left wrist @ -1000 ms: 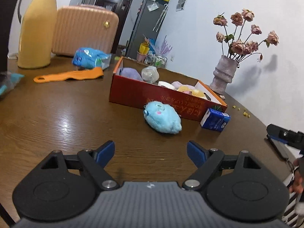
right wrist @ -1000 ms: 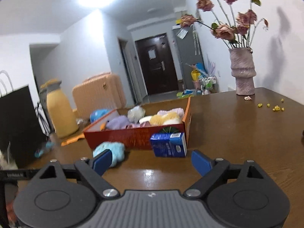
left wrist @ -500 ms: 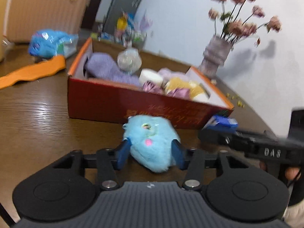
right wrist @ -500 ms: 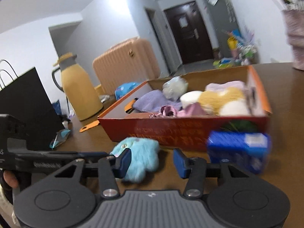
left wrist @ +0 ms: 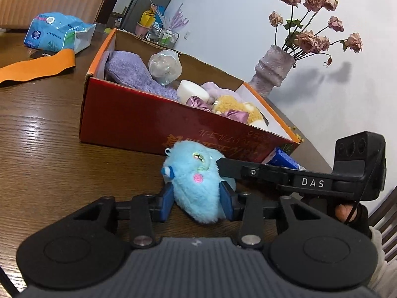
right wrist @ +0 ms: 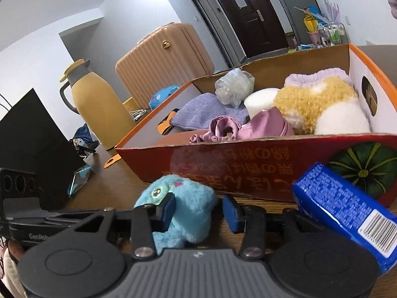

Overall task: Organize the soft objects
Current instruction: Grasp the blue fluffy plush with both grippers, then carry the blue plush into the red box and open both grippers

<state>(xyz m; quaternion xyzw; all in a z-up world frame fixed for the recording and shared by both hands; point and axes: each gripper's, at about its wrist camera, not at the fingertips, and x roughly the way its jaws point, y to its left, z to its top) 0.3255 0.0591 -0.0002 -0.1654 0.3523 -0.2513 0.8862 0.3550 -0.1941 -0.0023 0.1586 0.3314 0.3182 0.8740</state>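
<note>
Change since a second ago: both my grippers stood wide over bare table, the fluffy light-blue plush toy well ahead; now it sits between both pairs of fingers. Both sets of jaws have just been closing.
Left gripper: my blue pads press the toy's flanks from both sides, fur bulging over them; clamped on it.
Right gripper: my left pad is sunk into the fur; the right pad shows a sliver of gap, so I cannot tell if that side bites. The toy lies off-centre, toward the left pad.
Toy's place: on the dark brown wooden table, just in front of the red cardboard box with orange rim, apart from its wall.
Box contents: lilac knit cloth, crumpled clear plastic ball, white foam roll, mauve satin scrunchie, yellow-and-white fuzzy plush.
In the way: a blue printed carton lies tilted just right of my right fingers, near the box. My right gripper's black arm crosses the left view and touches the toy's upper right.
Farther off: grey vase of dried pink roses, blue tissue pack, orange flat strip, yellow thermos jug, beige ribbed suitcase, black paper bag.
</note>
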